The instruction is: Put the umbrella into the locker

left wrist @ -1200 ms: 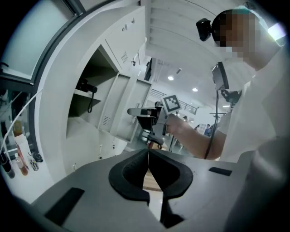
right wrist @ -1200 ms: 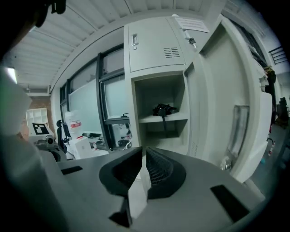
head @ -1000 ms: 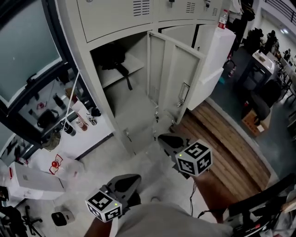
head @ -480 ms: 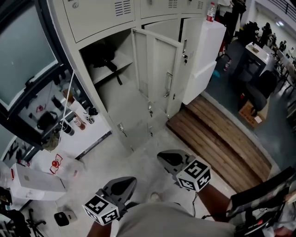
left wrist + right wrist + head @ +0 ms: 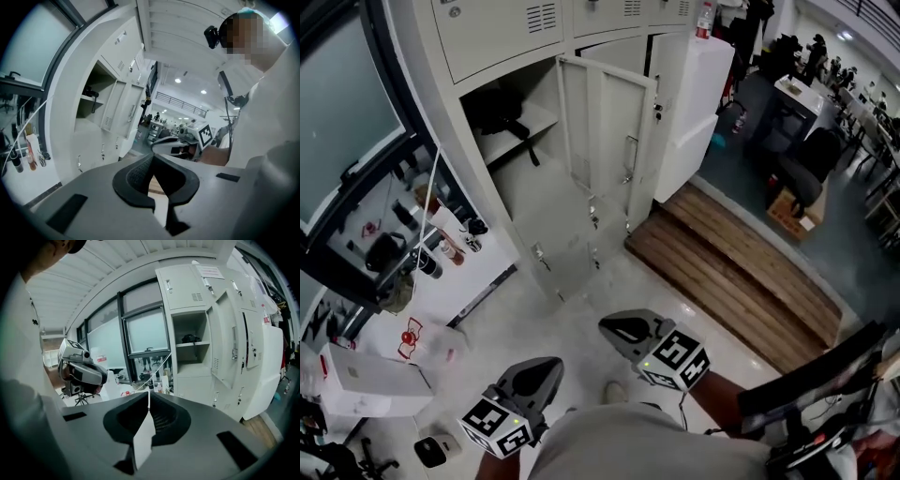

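The grey locker (image 5: 520, 178) stands with its door (image 5: 605, 127) swung open. On its shelf lies a black bundle (image 5: 502, 111) with a strap hanging over the edge; it looks like the folded umbrella. It also shows in the left gripper view (image 5: 91, 93) and the right gripper view (image 5: 190, 338). My left gripper (image 5: 551, 364) is low in the head view, close to my body, shut and holding nothing (image 5: 152, 157). My right gripper (image 5: 605, 326) hangs beside it, also shut and empty (image 5: 149, 394). Both are well short of the locker.
A low white shelf (image 5: 478, 272) with bottles stands left of the locker. White boxes (image 5: 370, 384) and a plastic bag (image 5: 427, 342) lie on the floor at left. A wooden platform (image 5: 731, 272) runs along the right. A white cabinet (image 5: 698, 103) stands past the open door.
The locker has drawn farther off and up in the head view. Both grippers have slid lower and leftward toward my body, the right one more. Both stayed shut.
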`<move>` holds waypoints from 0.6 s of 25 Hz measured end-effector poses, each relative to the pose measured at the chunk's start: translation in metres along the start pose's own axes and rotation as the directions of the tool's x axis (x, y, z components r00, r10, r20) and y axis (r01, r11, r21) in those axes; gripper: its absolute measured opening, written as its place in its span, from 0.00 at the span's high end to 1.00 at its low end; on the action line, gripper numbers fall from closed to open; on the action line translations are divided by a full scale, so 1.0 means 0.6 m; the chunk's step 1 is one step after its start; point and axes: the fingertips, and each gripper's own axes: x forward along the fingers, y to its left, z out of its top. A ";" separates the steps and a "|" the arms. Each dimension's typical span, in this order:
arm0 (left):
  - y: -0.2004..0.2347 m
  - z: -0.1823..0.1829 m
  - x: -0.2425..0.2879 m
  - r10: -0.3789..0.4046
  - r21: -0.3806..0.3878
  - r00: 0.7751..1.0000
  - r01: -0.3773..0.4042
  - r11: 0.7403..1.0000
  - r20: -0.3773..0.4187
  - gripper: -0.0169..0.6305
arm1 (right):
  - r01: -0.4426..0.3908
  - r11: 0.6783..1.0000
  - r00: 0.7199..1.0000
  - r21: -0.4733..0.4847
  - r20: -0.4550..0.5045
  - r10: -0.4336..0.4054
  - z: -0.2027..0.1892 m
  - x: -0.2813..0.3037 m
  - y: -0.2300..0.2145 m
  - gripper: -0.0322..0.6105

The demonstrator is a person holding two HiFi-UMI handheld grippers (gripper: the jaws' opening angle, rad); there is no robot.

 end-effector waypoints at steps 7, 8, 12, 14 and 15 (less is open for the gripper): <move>0.004 -0.033 -0.053 0.001 -0.022 1.000 -0.002 1.000 -0.008 0.96 | -0.010 1.000 1.000 -0.026 0.007 0.011 0.008 0.021 0.069 0.92; 0.003 -0.036 -0.058 -0.001 -0.022 1.000 0.001 1.000 -0.009 0.96 | -0.012 1.000 1.000 -0.025 0.006 0.012 0.007 0.023 0.077 0.92; -0.002 -0.050 -0.074 -0.014 -0.027 1.000 0.014 1.000 -0.011 0.96 | -0.017 0.999 1.000 -0.031 -0.001 0.017 0.004 0.028 0.106 0.92; -0.005 -0.055 -0.080 -0.021 -0.028 1.000 0.021 0.999 -0.008 0.96 | -0.016 0.999 1.000 -0.033 -0.006 0.016 0.003 0.030 0.117 0.92; -0.006 -0.057 -0.082 -0.025 -0.028 1.000 0.025 0.999 -0.009 0.96 | -0.015 0.999 1.000 -0.034 -0.009 0.015 0.002 0.030 0.121 0.92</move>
